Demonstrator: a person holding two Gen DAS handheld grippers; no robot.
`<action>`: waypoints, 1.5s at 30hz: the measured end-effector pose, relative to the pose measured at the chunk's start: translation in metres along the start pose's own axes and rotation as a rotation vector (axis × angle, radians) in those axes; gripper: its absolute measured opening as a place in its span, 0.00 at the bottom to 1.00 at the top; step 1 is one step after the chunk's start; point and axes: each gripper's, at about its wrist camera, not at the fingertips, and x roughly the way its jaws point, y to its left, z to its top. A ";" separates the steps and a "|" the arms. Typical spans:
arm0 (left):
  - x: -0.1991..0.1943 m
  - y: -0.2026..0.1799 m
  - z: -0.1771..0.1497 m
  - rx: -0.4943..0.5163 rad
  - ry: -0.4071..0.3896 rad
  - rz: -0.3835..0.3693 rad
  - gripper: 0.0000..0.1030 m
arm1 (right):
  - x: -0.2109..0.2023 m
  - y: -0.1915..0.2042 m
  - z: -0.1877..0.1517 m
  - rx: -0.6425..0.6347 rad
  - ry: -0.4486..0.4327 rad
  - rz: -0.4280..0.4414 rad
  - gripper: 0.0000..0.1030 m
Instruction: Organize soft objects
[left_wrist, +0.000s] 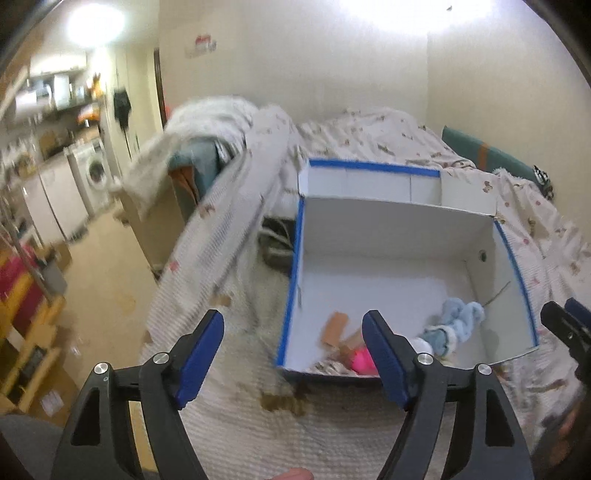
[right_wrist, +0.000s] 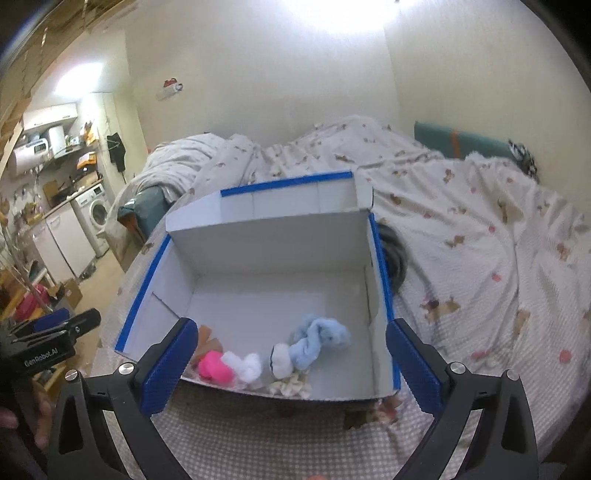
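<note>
A white cardboard box with blue edges (right_wrist: 266, 243) (left_wrist: 388, 229) stands open on the bed. Inside, near its front wall, lie a light-blue fuzzy sock (right_wrist: 317, 341) (left_wrist: 458, 323), a pink soft item (right_wrist: 214, 365) (left_wrist: 364, 363), a white fluffy item (right_wrist: 243, 363), a cream item (right_wrist: 291, 387) and a tan piece (left_wrist: 334, 326). My left gripper (left_wrist: 293, 354) is open and empty over the box's front left corner. My right gripper (right_wrist: 288, 365) is open and empty above the box's front edge. The left gripper also shows at the left of the right wrist view (right_wrist: 55, 332).
The bed is covered by a white quilt with small prints (right_wrist: 480, 229). A dark item (right_wrist: 395, 258) lies against the box's right side. A teal pillow (right_wrist: 461, 142) lies by the wall. A kitchen with a washing machine (left_wrist: 94, 171) is at the left, beyond the floor.
</note>
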 end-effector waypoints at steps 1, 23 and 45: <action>-0.001 0.001 -0.001 0.001 -0.013 0.007 0.73 | 0.001 0.001 -0.001 -0.007 0.001 -0.006 1.00; 0.012 -0.001 -0.004 -0.014 0.037 -0.032 1.00 | 0.015 0.014 -0.006 -0.058 0.013 -0.025 1.00; 0.010 -0.004 -0.007 -0.003 0.047 -0.048 1.00 | 0.016 0.017 -0.008 -0.072 0.013 -0.025 1.00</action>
